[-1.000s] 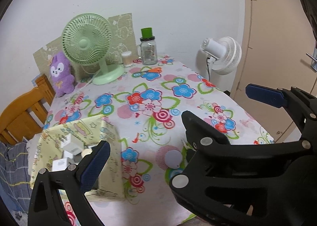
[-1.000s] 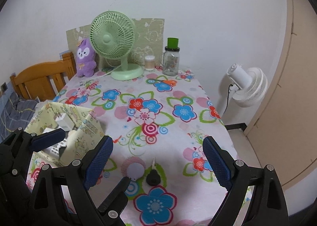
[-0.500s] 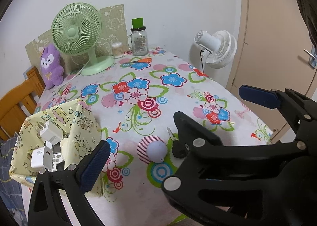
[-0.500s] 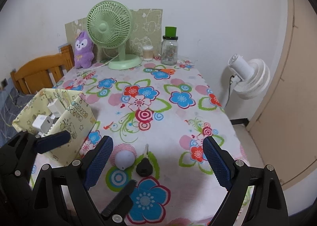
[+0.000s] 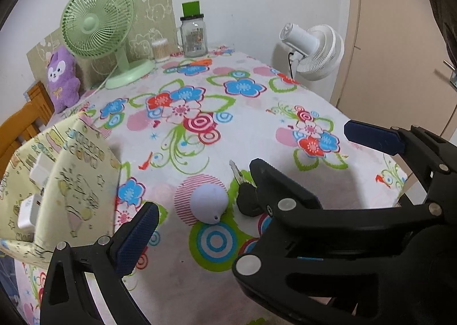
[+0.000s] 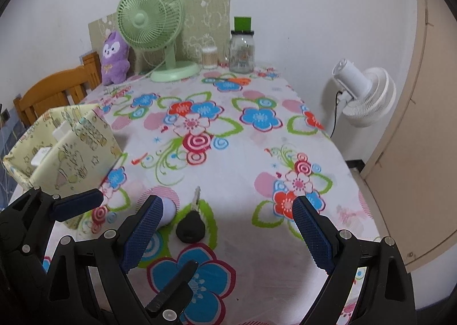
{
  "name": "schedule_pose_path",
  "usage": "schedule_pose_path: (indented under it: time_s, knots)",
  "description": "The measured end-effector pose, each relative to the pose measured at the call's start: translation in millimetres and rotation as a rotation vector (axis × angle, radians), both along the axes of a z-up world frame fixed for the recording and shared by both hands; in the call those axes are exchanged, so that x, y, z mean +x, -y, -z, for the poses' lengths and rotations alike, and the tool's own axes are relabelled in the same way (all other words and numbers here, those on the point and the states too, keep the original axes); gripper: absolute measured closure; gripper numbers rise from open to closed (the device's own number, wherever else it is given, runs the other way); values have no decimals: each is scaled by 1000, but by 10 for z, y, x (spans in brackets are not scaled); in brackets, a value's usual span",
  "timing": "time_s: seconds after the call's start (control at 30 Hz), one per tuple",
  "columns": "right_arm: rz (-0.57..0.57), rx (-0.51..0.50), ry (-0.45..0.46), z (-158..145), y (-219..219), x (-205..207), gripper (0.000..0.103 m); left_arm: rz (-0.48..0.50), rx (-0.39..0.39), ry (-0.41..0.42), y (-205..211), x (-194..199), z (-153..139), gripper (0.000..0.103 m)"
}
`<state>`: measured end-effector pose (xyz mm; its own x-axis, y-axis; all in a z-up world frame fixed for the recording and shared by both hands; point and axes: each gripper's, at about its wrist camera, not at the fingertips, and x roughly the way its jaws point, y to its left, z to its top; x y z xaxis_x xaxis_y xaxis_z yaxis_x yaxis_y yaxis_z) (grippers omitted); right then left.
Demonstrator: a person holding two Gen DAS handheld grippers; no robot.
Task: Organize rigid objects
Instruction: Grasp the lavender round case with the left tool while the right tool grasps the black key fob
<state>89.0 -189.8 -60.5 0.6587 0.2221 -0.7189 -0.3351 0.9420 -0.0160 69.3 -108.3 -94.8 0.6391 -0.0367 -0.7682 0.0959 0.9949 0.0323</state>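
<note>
From my left wrist, my left gripper (image 5: 248,179) is wide open and holds nothing. The round pale purple ball (image 5: 209,203) sits on the flowery tablecloth (image 5: 257,113), just beside the black-headed key (image 5: 248,199) and near the yellow cloth box (image 5: 71,182).

From my right wrist, my right gripper (image 6: 228,230) is wide open too, holding nothing. The key (image 6: 190,227) lies between my fingers (image 6: 312,235).

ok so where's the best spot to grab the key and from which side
Grip the key by its thick black head, coming straight down from above. It lies flat on the table, thin blade pointing away, so the head is the only bulky part. Close across the head's sides, keeping clear of the ball just left.
</note>
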Motion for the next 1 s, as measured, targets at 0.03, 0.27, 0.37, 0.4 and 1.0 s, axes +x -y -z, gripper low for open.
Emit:
schedule_pose_path:
  time_s: [0.03, 0.27, 0.37, 0.4, 1.0]
  knots:
    - [0, 0, -6, 23, 5, 13, 9, 0, -1, -3, 4, 7, 22, 1]
    - [2, -2, -52, 188, 5, 71, 9, 16, -7, -29, -9, 53, 169, 8]
    - [-16, -13, -66, 241, -36, 70, 9, 15, -11, -55, -44, 59, 240, 11]
    - [-21, -17, -68, 257, -49, 68, 9, 13, -12, -63, -60, 58, 265, 11]
    - [-46, -54, -193, 570, -270, 159, 39, -15, -22, -99, -255, 33, 428, 11]
